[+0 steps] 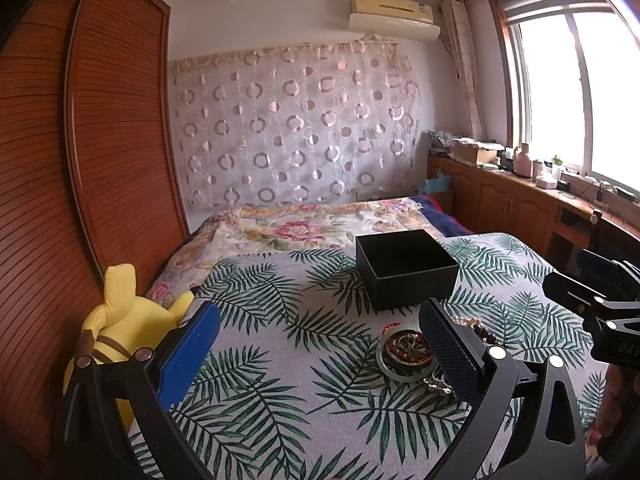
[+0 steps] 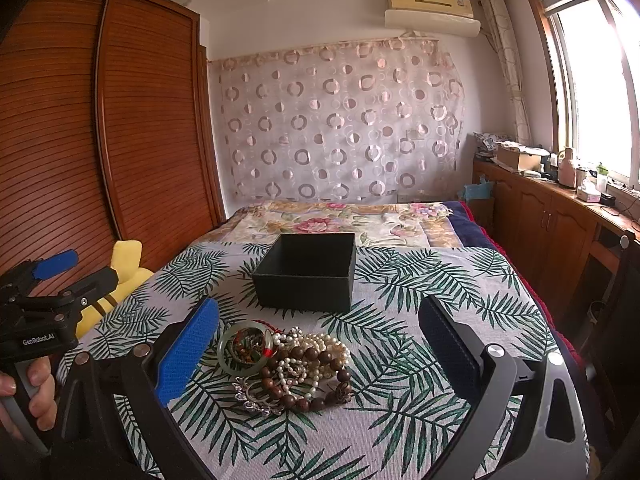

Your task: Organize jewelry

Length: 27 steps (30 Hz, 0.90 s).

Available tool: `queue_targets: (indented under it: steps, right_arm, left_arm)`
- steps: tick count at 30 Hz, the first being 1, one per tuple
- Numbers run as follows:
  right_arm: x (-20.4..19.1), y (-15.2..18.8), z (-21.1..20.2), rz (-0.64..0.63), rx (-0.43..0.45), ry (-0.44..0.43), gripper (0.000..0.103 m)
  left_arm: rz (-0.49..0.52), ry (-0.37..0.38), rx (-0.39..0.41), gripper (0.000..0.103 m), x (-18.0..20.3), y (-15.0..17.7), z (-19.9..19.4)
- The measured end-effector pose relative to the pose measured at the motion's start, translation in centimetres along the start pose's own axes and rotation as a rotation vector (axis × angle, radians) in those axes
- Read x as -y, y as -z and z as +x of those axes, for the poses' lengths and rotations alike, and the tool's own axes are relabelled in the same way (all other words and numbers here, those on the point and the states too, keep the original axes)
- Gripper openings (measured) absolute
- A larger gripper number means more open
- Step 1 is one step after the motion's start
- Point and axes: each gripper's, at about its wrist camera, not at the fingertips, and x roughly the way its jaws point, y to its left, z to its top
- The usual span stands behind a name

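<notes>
Jewelry: pile of jewelry [image 2: 286, 364] lies on the near part of the bed, on the leaf-print cloth [image 2: 420, 280]. Nothing holds it.
Pieces: green bangle [image 2: 245, 346] sits on the left of the pile, with small red and gold bits inside its ring. White pearl strands [image 2: 316, 346] and brown wooden beads [image 2: 320, 364] are mixed together beside it. Silver piece [image 2: 256, 394] lies at the near edge.
Box: black box [image 2: 306, 270] stands open just beyond the pile, farther up the bed. I cannot see anything inside it.
Right gripper: right gripper [image 2: 316, 348] hangs over the pile with its fingers spread wide, one on each side. They pinch nothing.
Left gripper: left gripper [image 1: 320, 344] is to the left of the pile, fingers spread wide too, and empty.
Toy: yellow plush toy [image 1: 120, 328] rests at the left edge of the bed, by the wardrobe [image 1: 80, 140].
Stage: I think the sorting has only just begun, since all the pieces are out of the box.
What could go wrong: the strands look tangled, so pulling one could drag the others along and spill them over the cloth.
Another worry: the bangle is smooth and round, so it may slip from the fingers.
Soft bed: pushing down hard could tip the box.
</notes>
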Motion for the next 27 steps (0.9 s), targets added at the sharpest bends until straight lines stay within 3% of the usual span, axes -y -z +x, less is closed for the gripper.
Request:
queue_targets:
  steps: [8,23,27]
  right_arm:
    - [-0.5,-0.5,-0.4,-0.007,-0.009,-0.007,0.101]
    - [2.5,2.0,2.1,-0.024,-0.095,-0.027,0.101]
    - [2.6,2.8,2.9,-0.046,-0.134,-0.057,0.090]
  left_arm:
    - [-0.002,0.001,-0.008,0.096,0.6,0.0,-0.2]
    - [0.004,0.064,-0.155,0.096,-0.4,2.8,4.4]
    - [0.014,0.074,-0.180,0.096,-0.2,3.3,5.1]
